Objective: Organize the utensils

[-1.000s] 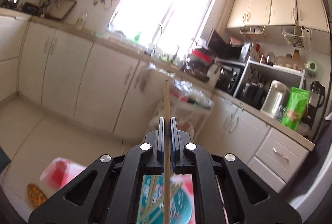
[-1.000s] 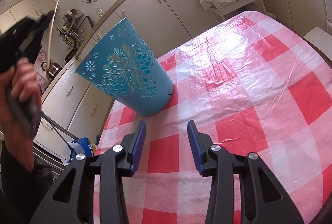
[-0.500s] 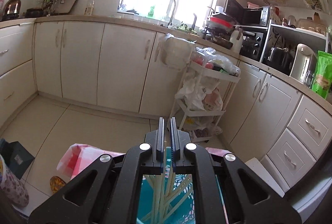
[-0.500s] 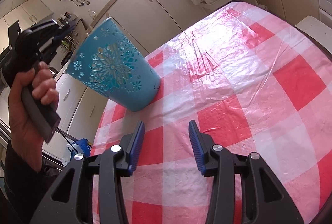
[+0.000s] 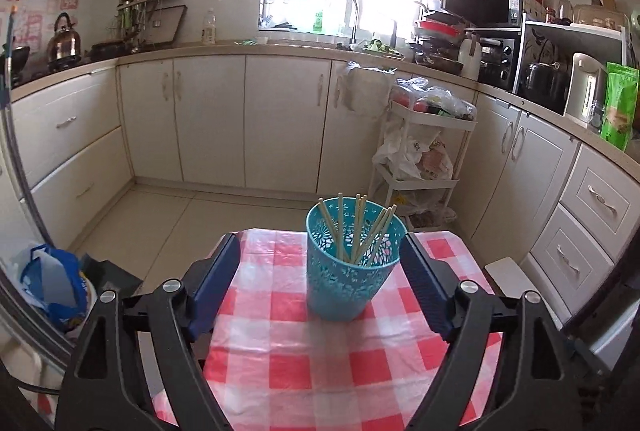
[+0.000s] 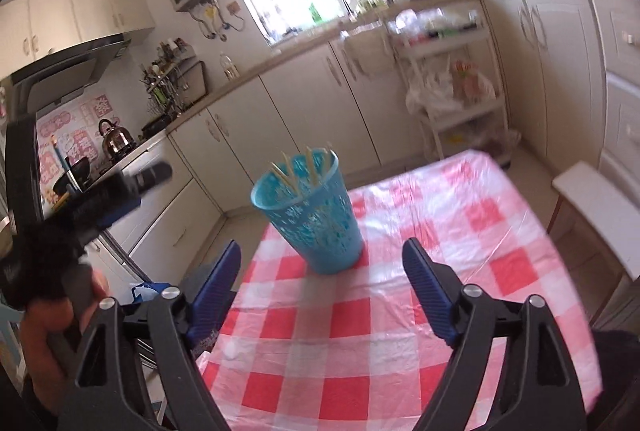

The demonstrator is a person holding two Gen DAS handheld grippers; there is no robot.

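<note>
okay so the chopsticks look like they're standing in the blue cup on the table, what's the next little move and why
Probably pull both grippers back and look for any utensil left elsewhere. The chopsticks stand inside the teal cup, which sits upright on the checked tablecloth. The left gripper and right gripper are both opening with nothing between their fingers, and no other loose utensil shows on the cloth.

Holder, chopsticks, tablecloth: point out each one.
Holder (image 5: 344, 287): left wrist view, front wall.
Chopsticks (image 5: 357, 227): left wrist view, mid-shaft inside the holder.
Tablecloth (image 6: 460, 215): right wrist view, bare checks right of the holder.
</note>
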